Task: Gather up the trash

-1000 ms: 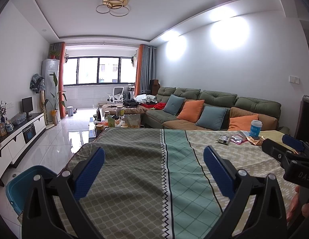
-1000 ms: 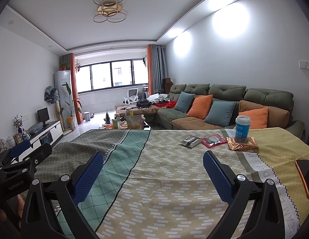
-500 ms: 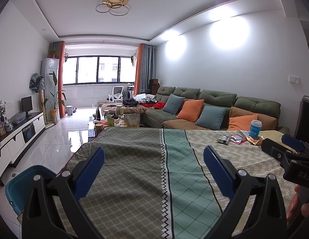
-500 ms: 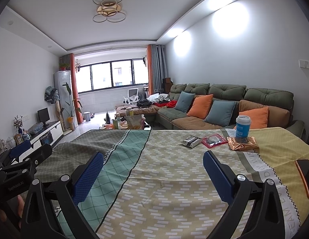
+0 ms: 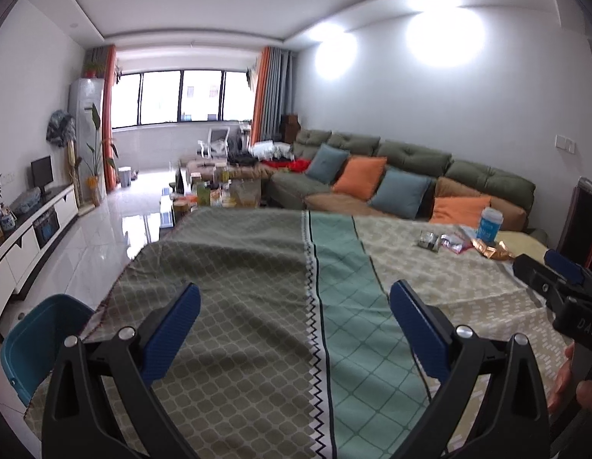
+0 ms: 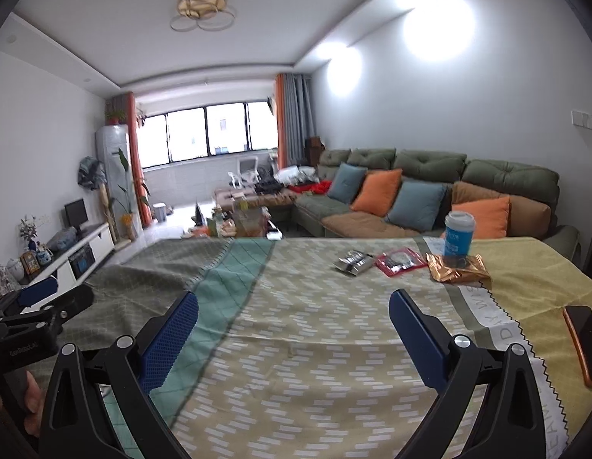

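Trash lies at the far right of a cloth-covered table [image 6: 296, 306]: a silver wrapper [image 6: 353, 261], a red packet [image 6: 401, 261], a crumpled gold wrapper [image 6: 458, 273] and a blue paper cup [image 6: 459, 234] with a white lid. From the left wrist the same silver wrapper [image 5: 429, 240], gold wrapper [image 5: 490, 249] and cup [image 5: 490, 225] show far off to the right. My right gripper [image 6: 294, 306] is open and empty, well short of the trash. My left gripper [image 5: 295, 306] hangs open and empty over the grey-green part of the cloth.
A phone [image 6: 584, 342] lies at the table's right edge. A blue bin [image 5: 36, 340] stands on the floor left of the table. Beyond are a green sofa [image 6: 429, 187] with cushions, a cluttered low table [image 5: 219, 191] and a TV cabinet [image 5: 28, 222].
Both views have tilted slightly downward, with motion blur in the current frames. Both grippers stay open and nothing on the table has moved.
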{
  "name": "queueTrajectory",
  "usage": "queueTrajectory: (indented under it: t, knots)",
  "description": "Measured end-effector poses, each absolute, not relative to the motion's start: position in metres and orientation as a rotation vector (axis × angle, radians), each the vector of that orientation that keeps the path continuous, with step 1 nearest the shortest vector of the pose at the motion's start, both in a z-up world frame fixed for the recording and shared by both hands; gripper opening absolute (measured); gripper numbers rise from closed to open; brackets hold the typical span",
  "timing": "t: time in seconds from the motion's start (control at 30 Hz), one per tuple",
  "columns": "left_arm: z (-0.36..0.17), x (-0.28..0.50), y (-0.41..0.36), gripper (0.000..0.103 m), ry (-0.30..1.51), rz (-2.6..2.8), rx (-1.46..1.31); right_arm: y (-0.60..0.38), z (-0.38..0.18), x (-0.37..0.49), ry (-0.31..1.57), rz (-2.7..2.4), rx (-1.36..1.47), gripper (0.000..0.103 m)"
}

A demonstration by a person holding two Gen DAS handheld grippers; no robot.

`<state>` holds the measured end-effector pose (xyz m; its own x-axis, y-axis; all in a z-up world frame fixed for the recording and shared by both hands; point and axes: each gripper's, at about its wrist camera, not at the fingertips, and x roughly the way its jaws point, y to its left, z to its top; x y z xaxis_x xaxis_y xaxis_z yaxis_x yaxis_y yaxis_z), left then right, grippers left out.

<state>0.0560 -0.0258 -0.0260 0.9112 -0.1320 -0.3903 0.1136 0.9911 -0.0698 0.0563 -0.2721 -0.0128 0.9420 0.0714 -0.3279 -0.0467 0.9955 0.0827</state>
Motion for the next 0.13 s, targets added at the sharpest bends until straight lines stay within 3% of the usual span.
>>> queueTrajectory:
  t: [0.13]
  knots:
    - [-0.033,0.091,-0.028,0.1,0.528,-0.124,-0.023,-0.29,-0.027,0.092,0.523,-0.016,0.045,0.099]
